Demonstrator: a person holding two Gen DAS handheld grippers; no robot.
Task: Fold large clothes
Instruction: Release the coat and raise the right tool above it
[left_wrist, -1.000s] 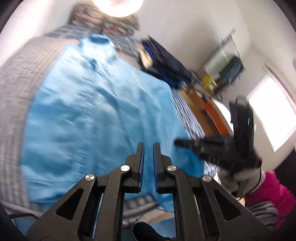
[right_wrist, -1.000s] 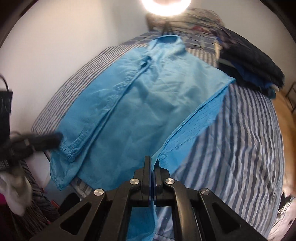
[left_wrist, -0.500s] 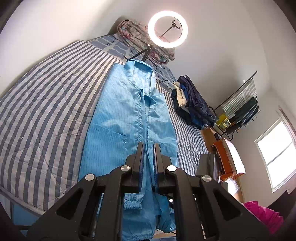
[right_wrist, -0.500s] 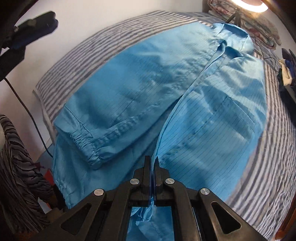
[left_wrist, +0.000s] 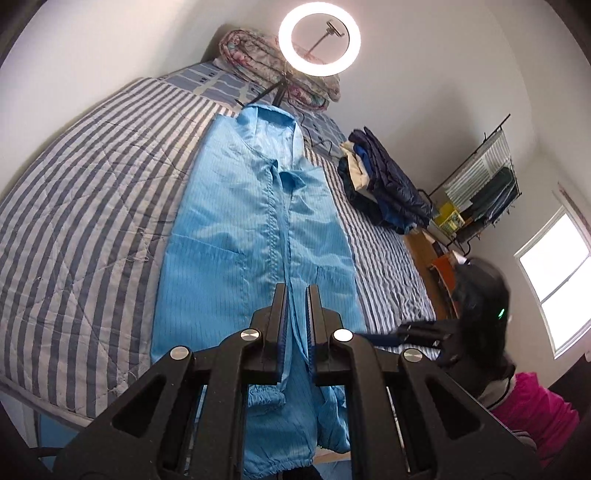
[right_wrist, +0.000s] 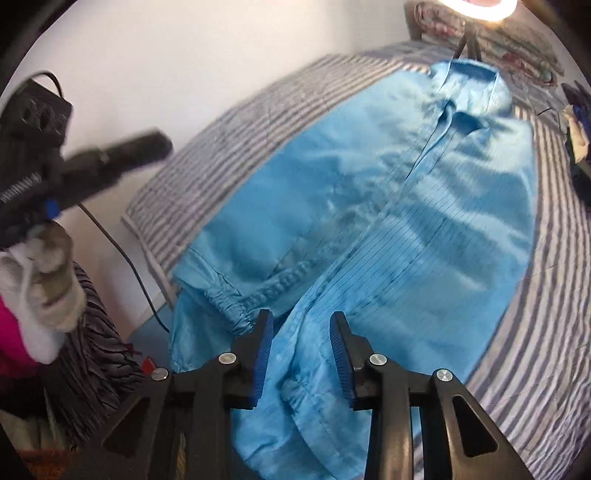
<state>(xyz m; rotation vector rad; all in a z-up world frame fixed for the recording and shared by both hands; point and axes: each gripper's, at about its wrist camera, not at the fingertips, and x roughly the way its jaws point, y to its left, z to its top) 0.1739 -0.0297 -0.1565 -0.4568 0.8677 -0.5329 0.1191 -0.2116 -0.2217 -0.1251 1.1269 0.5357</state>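
Note:
A large light-blue garment (left_wrist: 251, 236) lies lengthwise on the striped bed (left_wrist: 74, 206), collar at the far end. Both sides are folded in to meet along the middle. Its hem and elastic cuffs hang over the near edge. My left gripper (left_wrist: 296, 291) hovers above the lower middle of the garment, shut with nothing in it. It also shows as a dark blur in the right wrist view (right_wrist: 155, 142). My right gripper (right_wrist: 301, 321) is over the hem by a cuff. Its jaws are opening, and the cloth (right_wrist: 424, 221) lies loose below them. In the left wrist view, the right gripper (left_wrist: 400, 332) is off the bed's right side.
A ring light (left_wrist: 319, 37) on a tripod and a rolled quilt (left_wrist: 258, 55) stand at the head of the bed. A pile of dark clothes (left_wrist: 384, 184) lies on the bed's right side. Beyond are a wire rack (left_wrist: 480, 184) and a window (left_wrist: 554, 266). A gloved hand (right_wrist: 40, 295) holds the left gripper.
The right gripper carried the garment's right edge over onto the middle, then let it go and its jaws parted. The left gripper swung round to face along the bed.

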